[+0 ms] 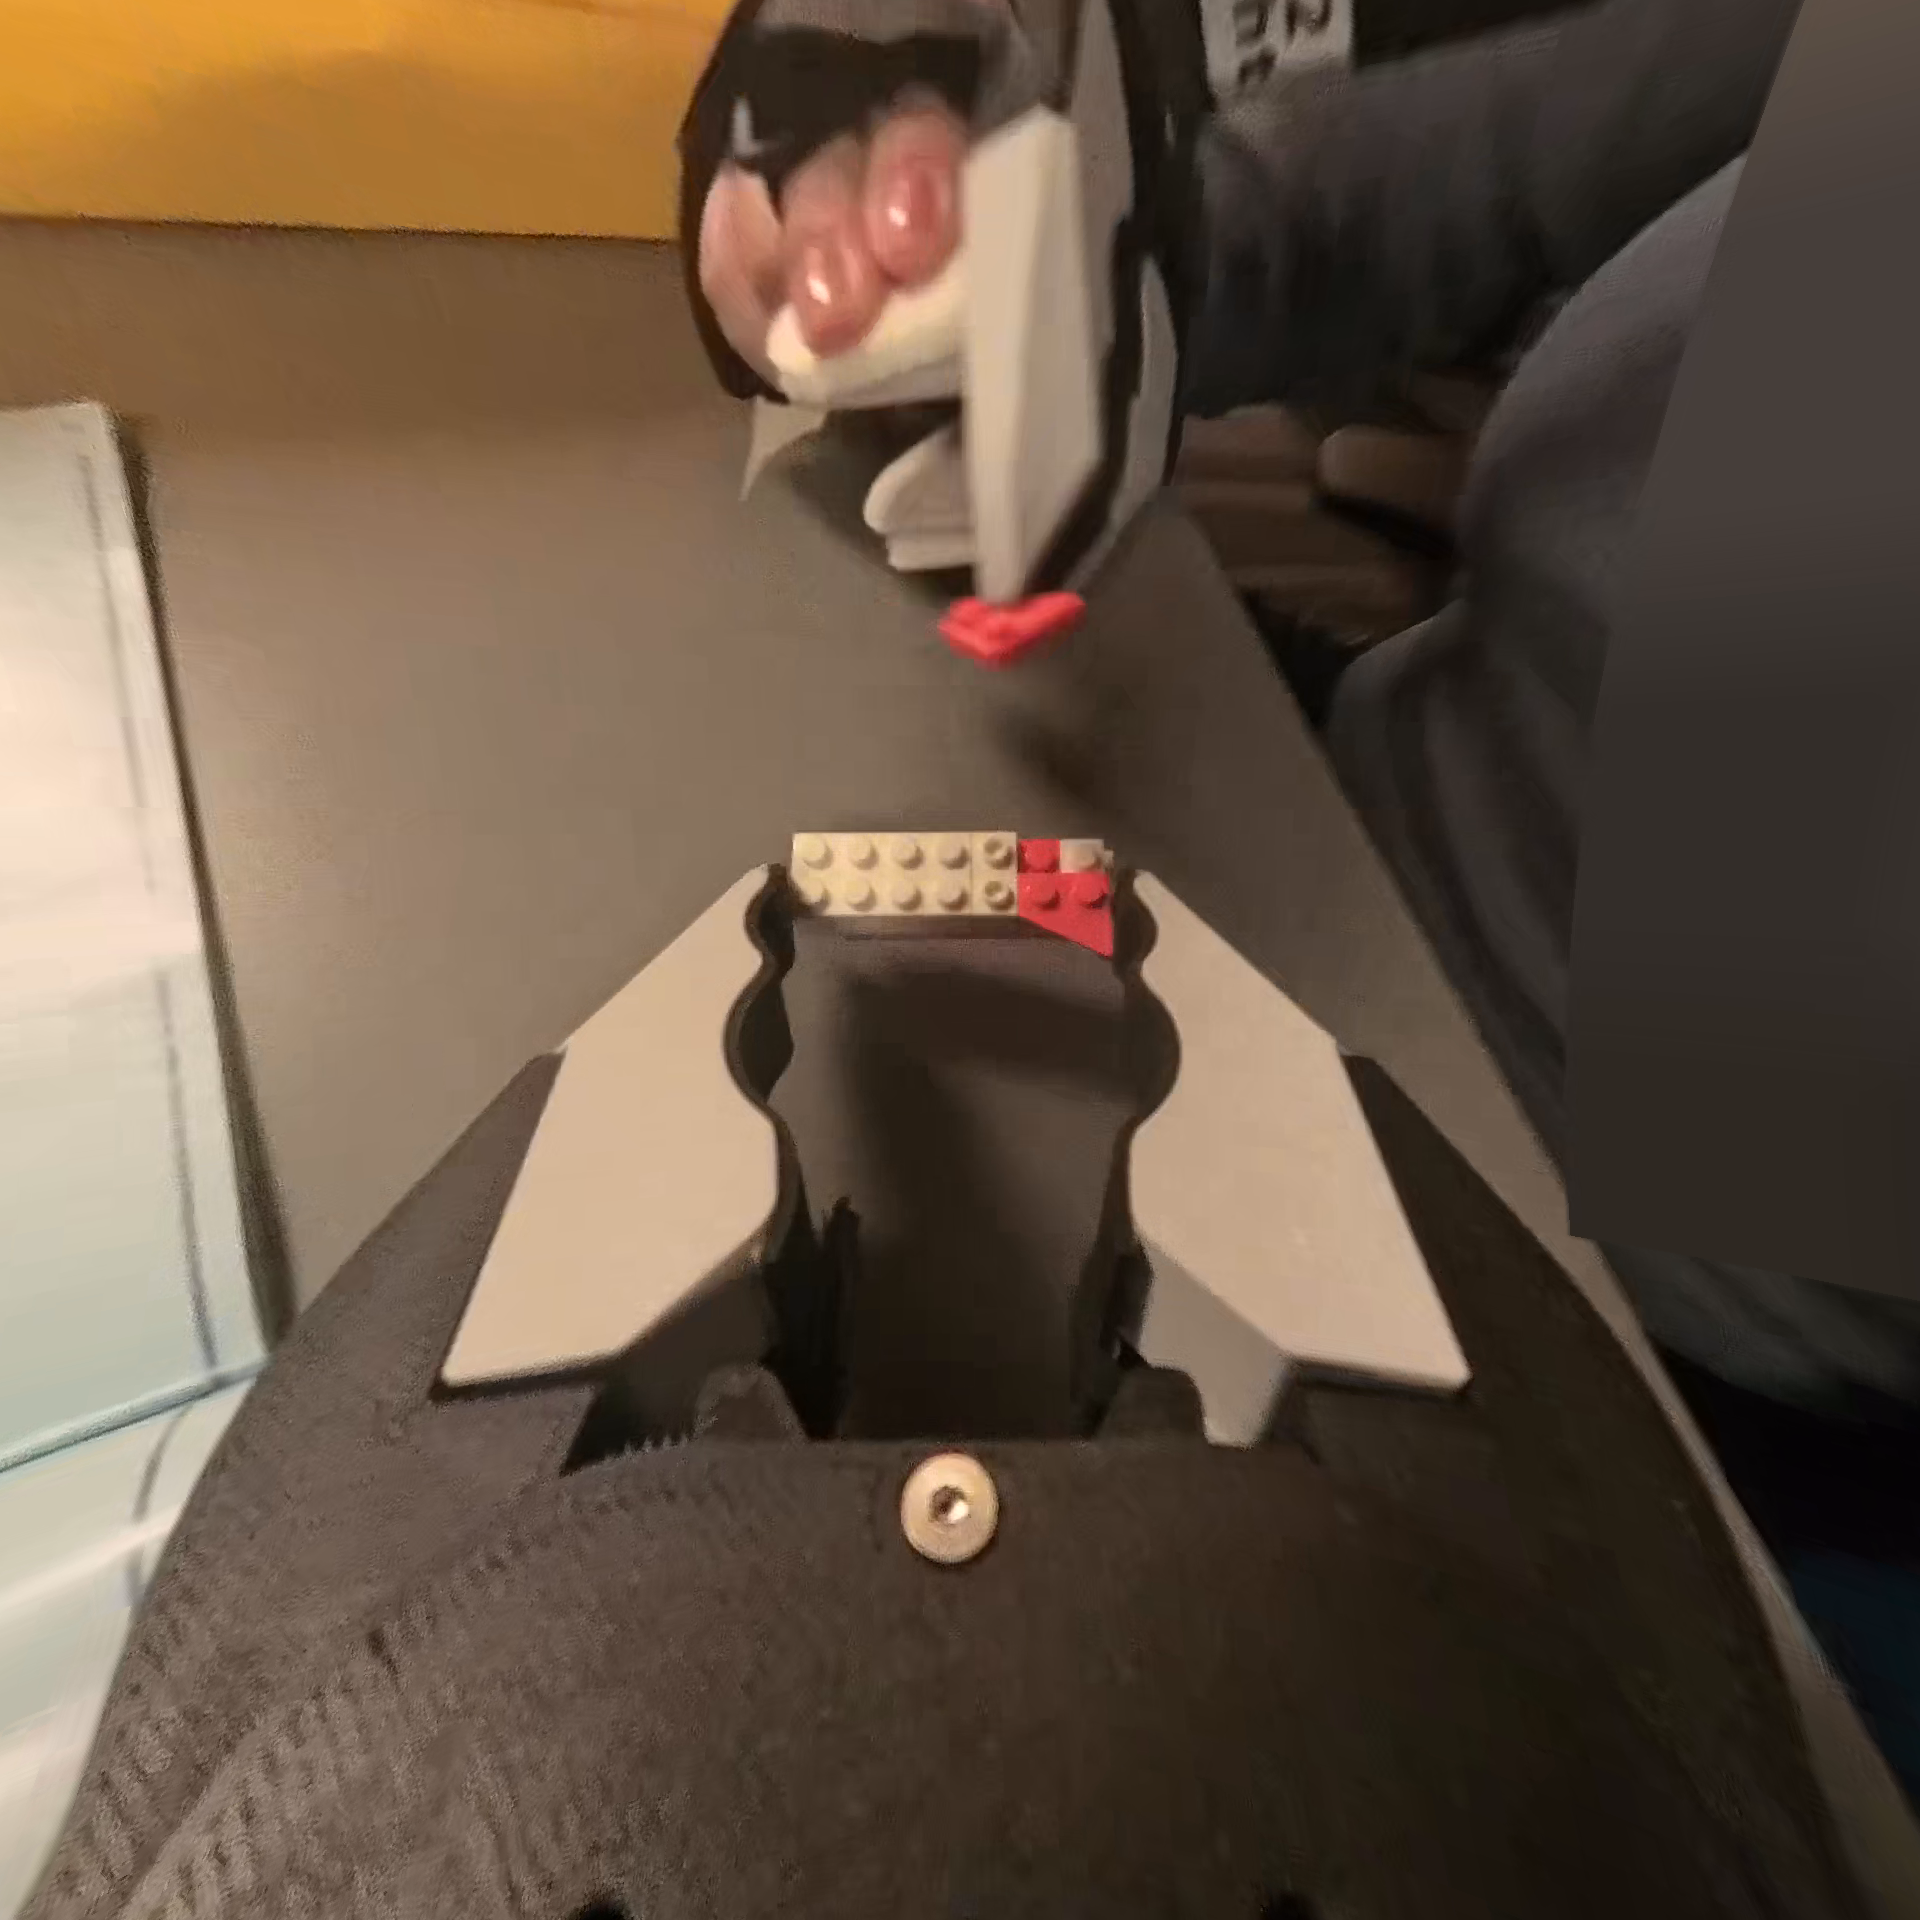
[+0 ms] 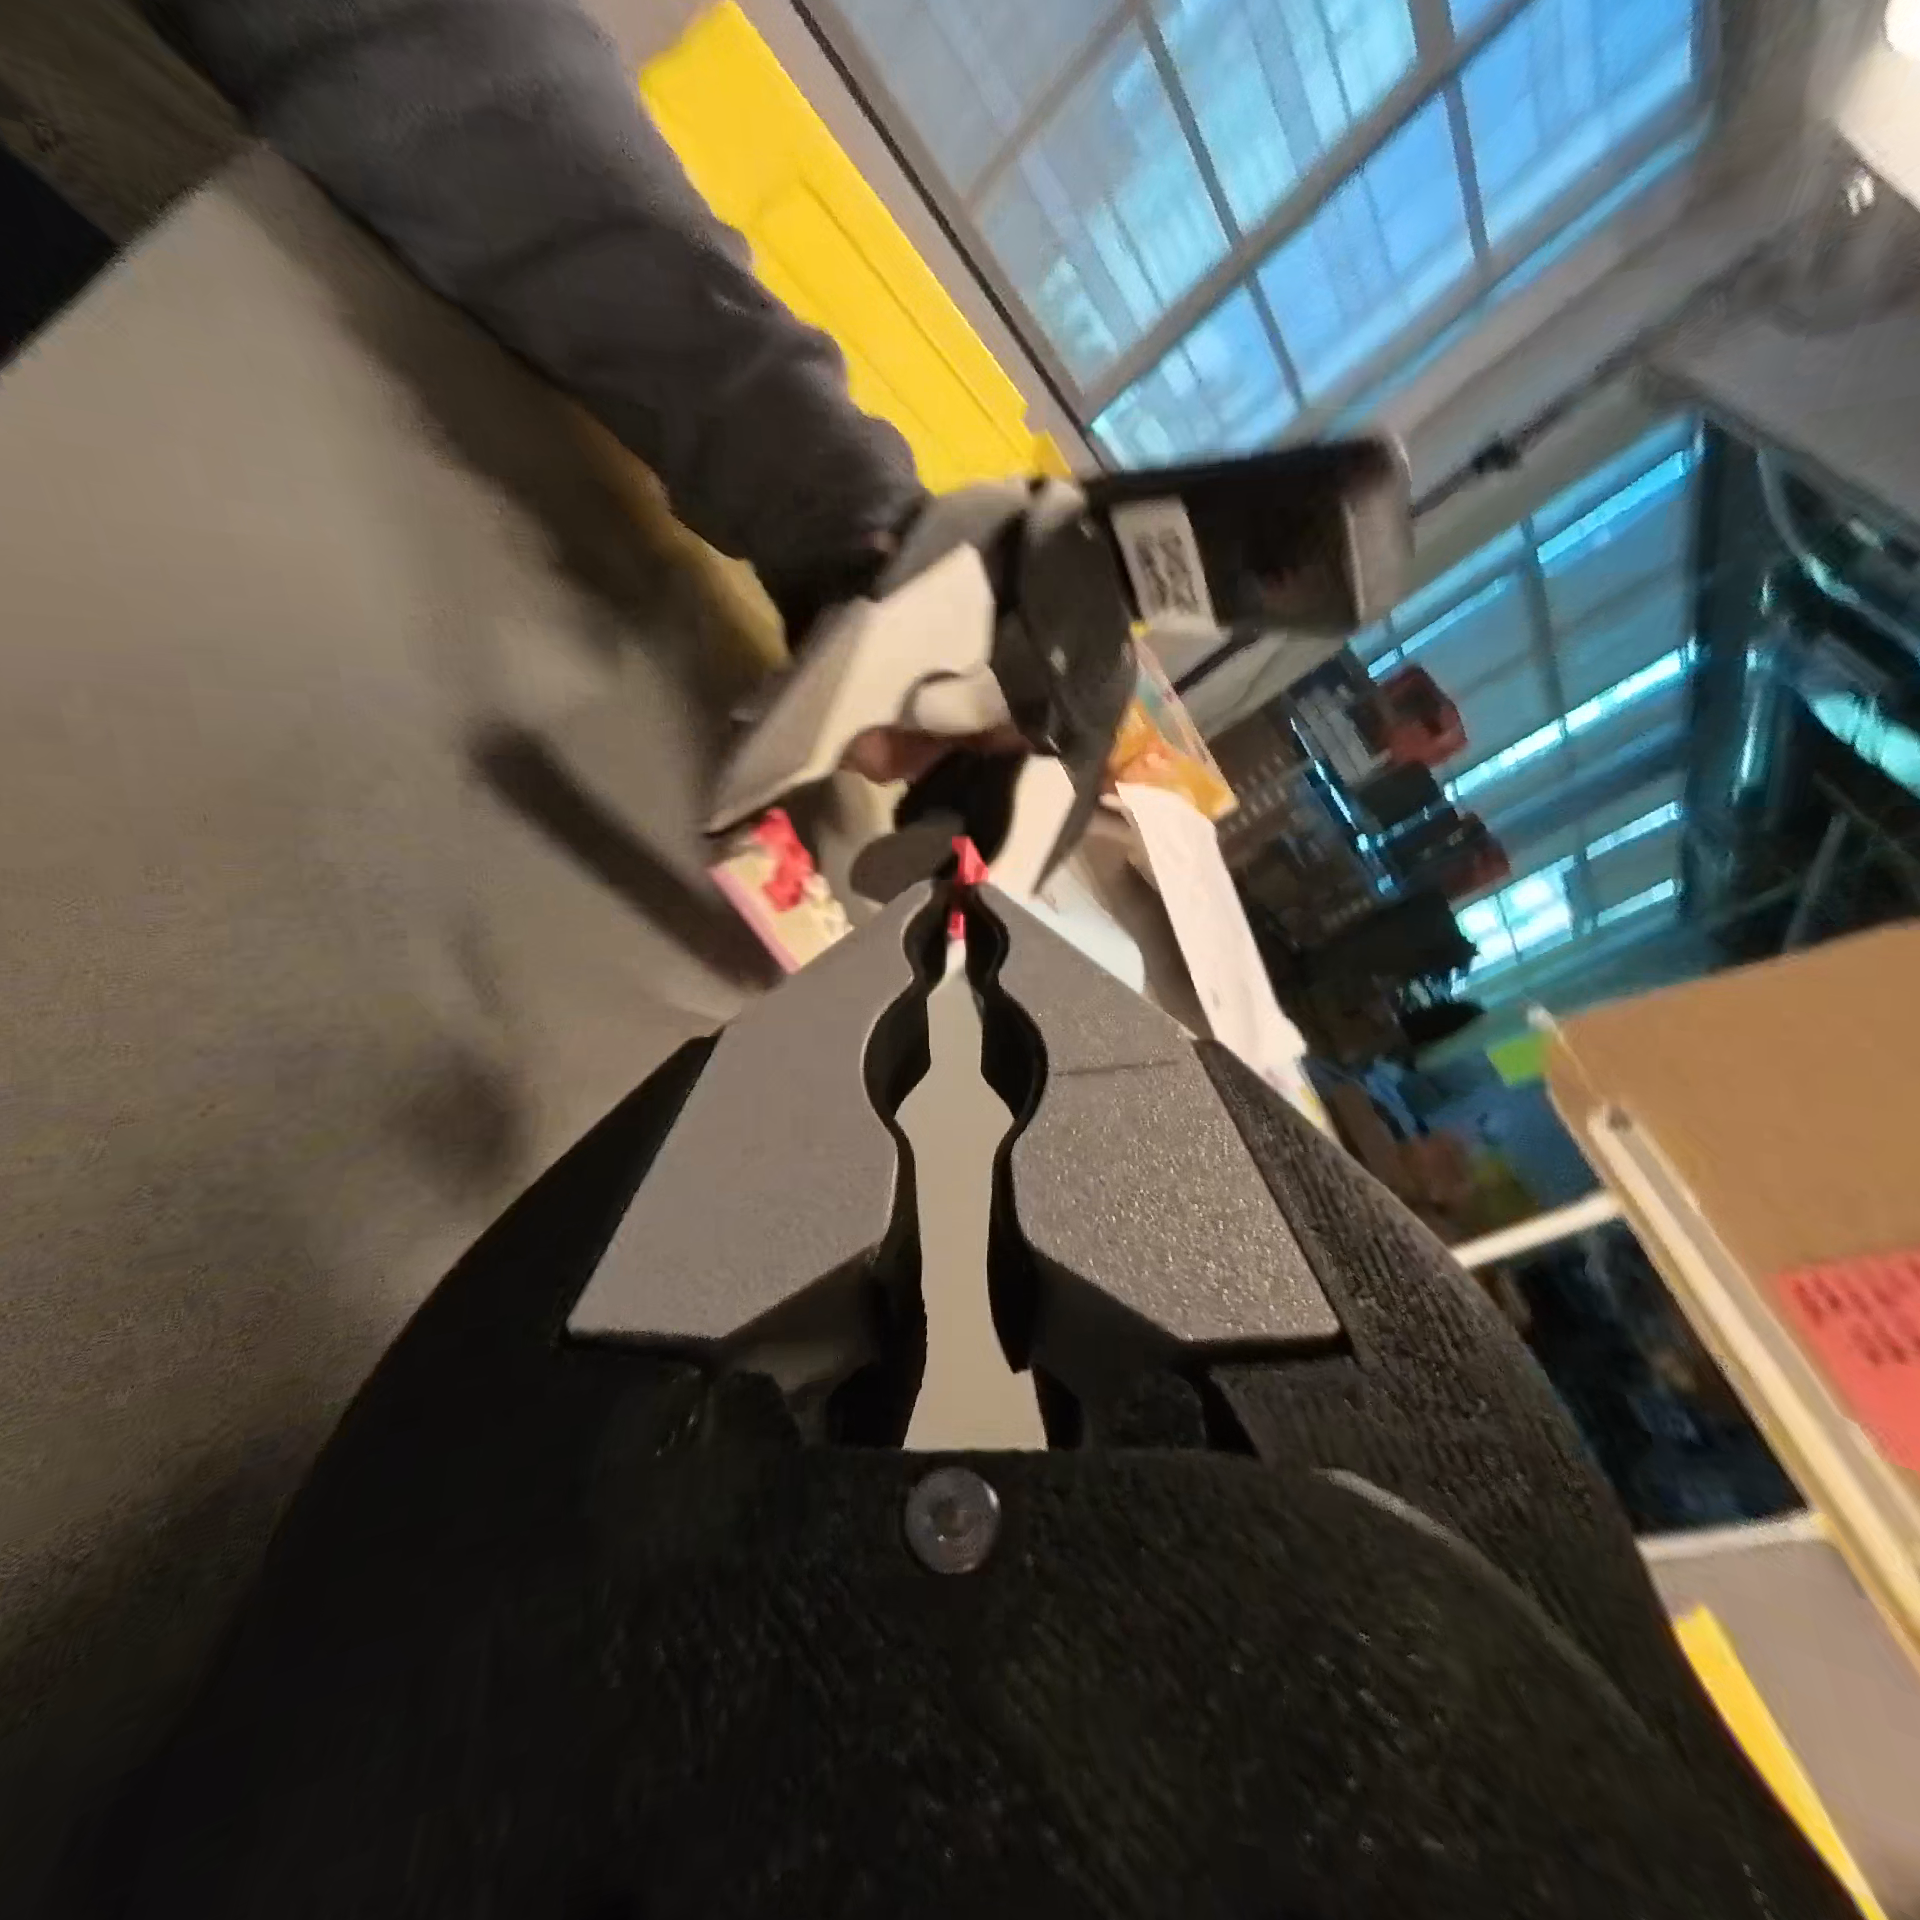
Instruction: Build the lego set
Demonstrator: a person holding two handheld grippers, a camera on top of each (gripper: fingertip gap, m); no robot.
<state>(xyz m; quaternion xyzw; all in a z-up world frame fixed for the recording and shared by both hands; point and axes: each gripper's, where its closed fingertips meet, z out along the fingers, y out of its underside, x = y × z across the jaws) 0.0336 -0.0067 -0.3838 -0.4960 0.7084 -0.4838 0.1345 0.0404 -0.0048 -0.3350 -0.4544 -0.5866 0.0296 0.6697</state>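
My left gripper (image 1: 954, 883) is low over the grey table (image 1: 468, 675). Its pads press on the two ends of a small brick assembly (image 1: 935, 878), tan with a red wedge part at the right end. My right gripper (image 2: 961, 904) is shut on a small red plate piece (image 2: 966, 868) that sticks out past its tips. In the left wrist view the right gripper (image 1: 1013, 582) hangs tips down above and beyond the assembly. The red piece (image 1: 1013, 629) is clamped at its tips, clear of the table. A gloved hand (image 1: 831, 260) grips it.
A pale flat sheet (image 1: 94, 883) lies at the table's left. A yellow band (image 1: 364, 104) runs along the far side. The table's edge and a person's grey sleeve (image 1: 1558, 520) are to the right. A cardboard box (image 2: 1766, 1143) stands at the right of the right wrist view. The gap from one gripper's tips to the other's is roughly 5 cm.
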